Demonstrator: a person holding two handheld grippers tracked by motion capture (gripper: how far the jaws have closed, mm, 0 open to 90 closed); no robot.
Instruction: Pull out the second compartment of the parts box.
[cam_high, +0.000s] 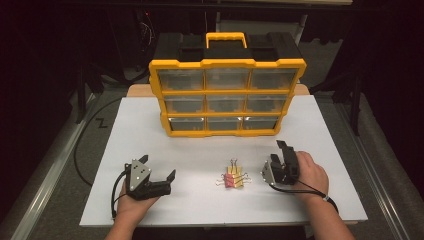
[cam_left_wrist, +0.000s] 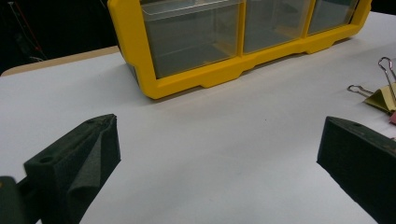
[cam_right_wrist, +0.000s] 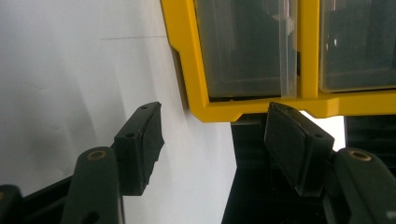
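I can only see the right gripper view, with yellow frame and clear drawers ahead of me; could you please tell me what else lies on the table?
Observer: A small pile of binder clips lies on the white table, between the two grippers and in front of the yellow organizer.
Operator: Thank you. Is the left gripper touching them?
Observer: No. The left gripper rests apart from the clips, its jaws wide open with nothing between them.
Operator: And how many drawers does the organizer have?
Observer: Nine clear drawers, three rows of three, with a yellow handle on top.
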